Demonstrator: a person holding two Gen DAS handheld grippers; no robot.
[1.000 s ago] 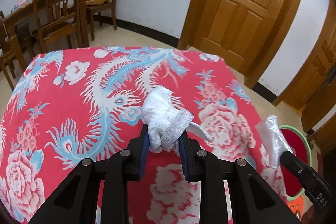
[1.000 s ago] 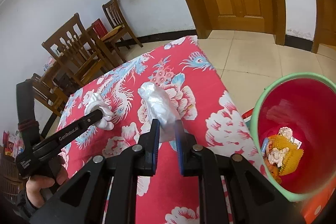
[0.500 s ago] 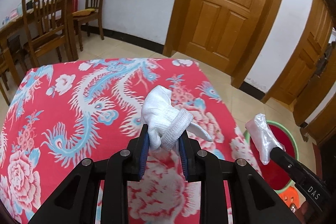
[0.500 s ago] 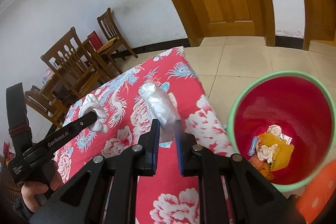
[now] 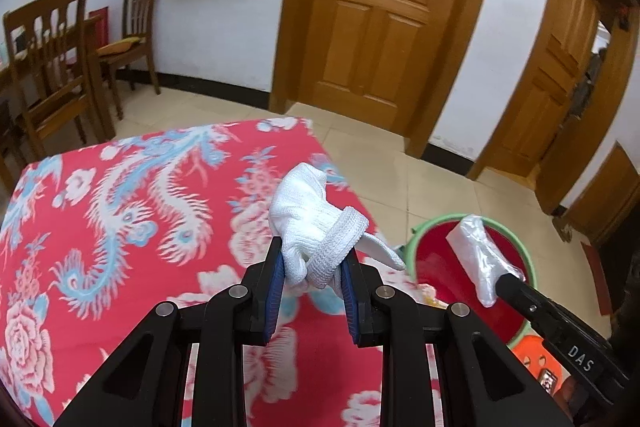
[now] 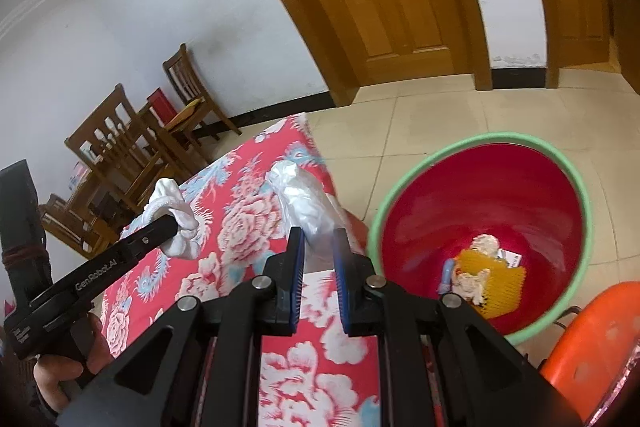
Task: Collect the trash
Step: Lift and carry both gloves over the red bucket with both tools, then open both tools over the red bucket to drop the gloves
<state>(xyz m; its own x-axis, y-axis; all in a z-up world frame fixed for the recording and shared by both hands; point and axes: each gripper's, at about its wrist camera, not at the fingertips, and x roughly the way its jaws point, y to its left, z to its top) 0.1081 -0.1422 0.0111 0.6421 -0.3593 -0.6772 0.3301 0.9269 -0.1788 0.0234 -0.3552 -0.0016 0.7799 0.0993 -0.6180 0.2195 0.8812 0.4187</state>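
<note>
My left gripper (image 5: 313, 269) is shut on a white knitted glove (image 5: 310, 221), held above the right edge of the table with the red flowered cloth (image 5: 120, 211). My right gripper (image 6: 319, 245) is shut on a clear crumpled plastic bag (image 6: 304, 197), held over the table's edge beside the bin. The bin (image 6: 486, 187) is red with a green rim and stands on the floor right of the table. It holds yellow netting and crumpled paper (image 6: 486, 269). In the left wrist view the bag (image 5: 478, 253) hangs over the bin (image 5: 442, 265). The glove also shows in the right wrist view (image 6: 176, 215).
An orange plastic stool (image 6: 596, 343) stands by the bin at the lower right. Wooden chairs (image 5: 52, 67) and a wooden table stand at the far left. Wooden doors (image 5: 384, 11) line the far wall. Tiled floor (image 6: 420, 111) lies beyond the table.
Both grippers have moved right towards the bin, each still holding its item. The bin has come further into both views, and the bag is now over its rim in the left wrist view.
</note>
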